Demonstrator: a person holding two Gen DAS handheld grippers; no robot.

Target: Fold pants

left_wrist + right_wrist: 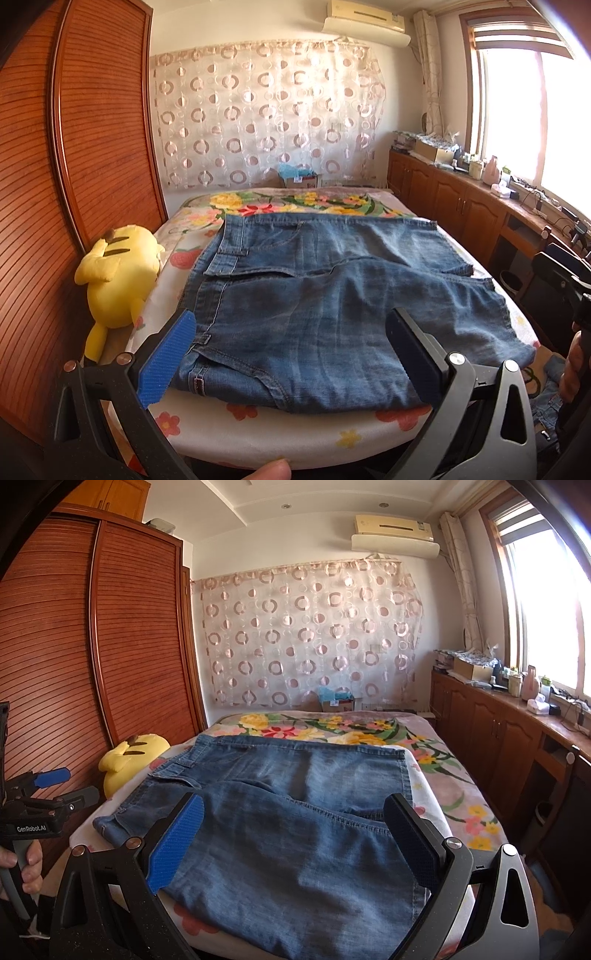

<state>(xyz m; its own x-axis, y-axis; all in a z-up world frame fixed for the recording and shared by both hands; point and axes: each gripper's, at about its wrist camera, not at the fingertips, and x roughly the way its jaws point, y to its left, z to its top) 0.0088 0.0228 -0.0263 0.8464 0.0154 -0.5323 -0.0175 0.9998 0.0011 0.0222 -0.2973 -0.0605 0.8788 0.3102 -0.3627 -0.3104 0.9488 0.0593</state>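
Note:
Blue denim pants [332, 295] lie folded flat across the near end of a bed with a floral cover [288, 205], waistband to the left. My left gripper [291, 332] hovers open just above their near edge, blue-padded fingers [168, 360] wide apart and holding nothing. In the right wrist view the same pants [288, 830] spread under my right gripper [295, 827], which is open too, empty and slightly above the cloth. The left gripper [55, 786] shows at the far left of that view, held by a hand [29, 864].
A yellow plush toy [118, 273] lies at the bed's left edge against a slatted wooden wardrobe [74, 166]. Wooden cabinets [461, 199] with clutter run under the window on the right. More denim [550, 391] lies low at the right by the bed.

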